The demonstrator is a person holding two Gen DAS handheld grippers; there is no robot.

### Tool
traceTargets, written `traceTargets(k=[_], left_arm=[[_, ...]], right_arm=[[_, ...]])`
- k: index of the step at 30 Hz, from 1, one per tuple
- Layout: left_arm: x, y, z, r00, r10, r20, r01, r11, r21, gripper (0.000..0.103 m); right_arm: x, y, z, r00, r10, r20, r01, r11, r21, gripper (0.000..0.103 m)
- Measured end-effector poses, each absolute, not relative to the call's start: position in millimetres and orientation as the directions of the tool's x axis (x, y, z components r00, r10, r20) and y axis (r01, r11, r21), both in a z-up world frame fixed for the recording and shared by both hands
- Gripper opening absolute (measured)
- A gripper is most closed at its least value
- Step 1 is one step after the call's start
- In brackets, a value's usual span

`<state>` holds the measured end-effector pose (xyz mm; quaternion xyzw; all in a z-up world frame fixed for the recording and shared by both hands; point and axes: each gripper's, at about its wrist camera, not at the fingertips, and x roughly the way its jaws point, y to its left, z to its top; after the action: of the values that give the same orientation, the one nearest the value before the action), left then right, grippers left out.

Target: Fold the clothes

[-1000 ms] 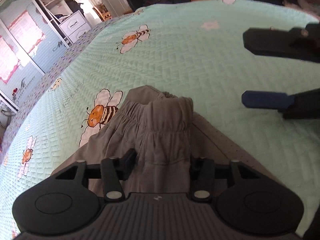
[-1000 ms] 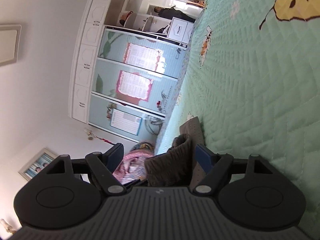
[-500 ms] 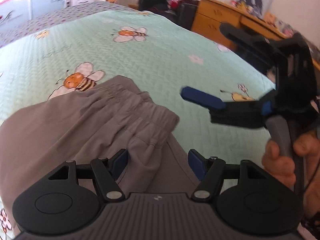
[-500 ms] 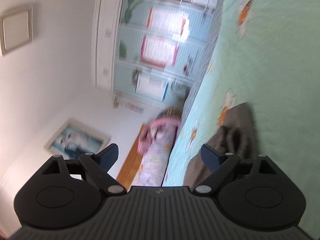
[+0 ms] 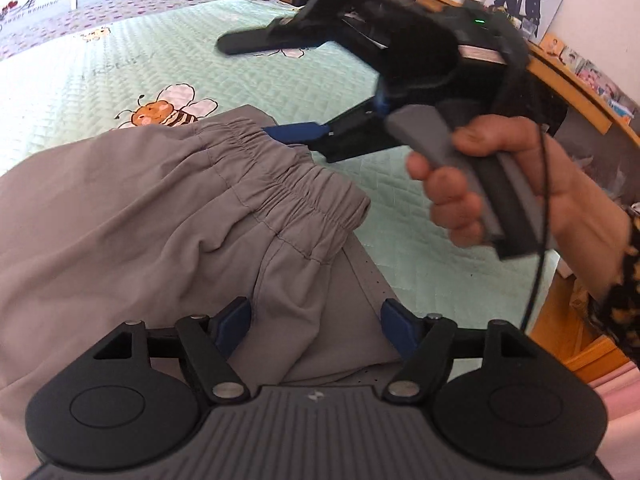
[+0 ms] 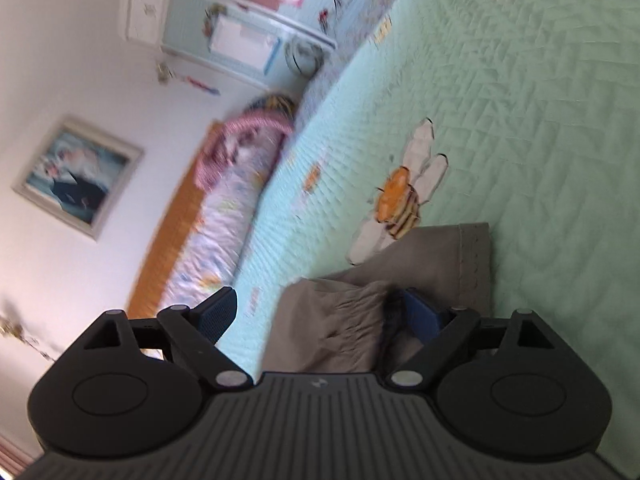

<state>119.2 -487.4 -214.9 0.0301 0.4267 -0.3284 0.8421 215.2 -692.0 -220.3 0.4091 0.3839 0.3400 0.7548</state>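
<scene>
Both grippers now stand with fingers spread, pinching nothing. A second ago our left gripper [image 5: 316, 320] and right gripper [image 6: 320, 312] each had a bunch of the grey trousers [image 5: 132, 220] between the fingers; since then we have let go, and the cloth between the left fingers looks loose. The trousers lie on the green quilt [image 5: 248, 68], waistband [image 5: 288, 188] laid over the grey layer beneath, so a fold seems set down. Our right gripper has swung in beside the waistband, its blue finger [image 5: 298, 133] just at the elastic. We judge the next grasp may fall there, though the frames do not settle it.
</scene>
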Motion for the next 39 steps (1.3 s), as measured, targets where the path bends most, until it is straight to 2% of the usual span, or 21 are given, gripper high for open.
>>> traceTargets(k=[2, 4, 5, 7, 8, 10, 13, 16, 23, 28, 33, 36, 39], left_arm=[[119, -489, -216, 0.424, -0.531, -0.733, 0.583, 0.78, -0.228, 0.076], [118, -489, -216, 0.427, -0.534, -0.73, 0.587, 0.778, -0.225, 0.076], [117, -488, -216, 0.427, -0.536, -0.728, 0.587, 0.777, -0.228, 0.076], [115, -486, -216, 0.426, -0.54, -0.726, 0.585, 0.776, -0.234, 0.076], [115, -486, -215, 0.425, -0.542, -0.725, 0.582, 0.777, -0.239, 0.076], [116, -485, -214, 0.421, -0.543, -0.727, 0.575, 0.779, -0.25, 0.076], [117, -483, -210, 0.408, -0.547, -0.731, 0.563, 0.781, -0.27, 0.076], [116, -480, -204, 0.392, -0.553, -0.736, 0.552, 0.781, -0.293, 0.076], [110, -465, -178, 0.352, -0.652, -0.672, 0.586, 0.713, -0.385, 0.076], [117, -462, -178, 0.321, -0.678, -0.662, 0.547, 0.703, -0.454, 0.076], [131, -463, -180, 0.305, -0.673, -0.674, 0.514, 0.712, -0.478, 0.076], [137, -459, -180, 0.301, -0.697, -0.65, 0.505, 0.695, -0.511, 0.076], [143, -459, -181, 0.318, -0.716, -0.622, 0.5, 0.684, -0.531, 0.076]], right_arm=[[218, -685, -222, 0.435, 0.834, -0.339, -0.218, 0.463, 0.859, 0.086], [212, -678, -217, 0.417, 0.833, -0.364, -0.274, 0.498, 0.823, 0.076], [206, -675, -211, 0.418, 0.829, -0.371, -0.314, 0.515, 0.798, 0.075], [202, -666, -197, 0.431, 0.817, -0.384, -0.394, 0.553, 0.734, 0.058], [202, -664, -191, 0.436, 0.808, -0.397, -0.416, 0.572, 0.707, 0.054], [195, -656, -183, 0.443, 0.787, -0.43, -0.439, 0.608, 0.661, 0.031], [187, -649, -174, 0.473, 0.752, -0.46, -0.449, 0.654, 0.609, 0.02], [177, -652, -163, 0.517, 0.737, -0.434, -0.407, 0.659, 0.633, 0.015], [158, -688, -161, 0.552, 0.791, -0.262, -0.206, 0.434, 0.877, 0.014], [176, -691, -207, 0.567, 0.678, -0.468, -0.033, 0.586, 0.809, 0.015], [175, -684, -212, 0.567, 0.658, -0.495, -0.064, 0.634, 0.77, 0.016], [164, -683, -201, 0.584, 0.652, -0.484, -0.099, 0.648, 0.755, 0.016], [163, -681, -204, 0.59, 0.614, -0.524, -0.108, 0.703, 0.703, 0.016]])
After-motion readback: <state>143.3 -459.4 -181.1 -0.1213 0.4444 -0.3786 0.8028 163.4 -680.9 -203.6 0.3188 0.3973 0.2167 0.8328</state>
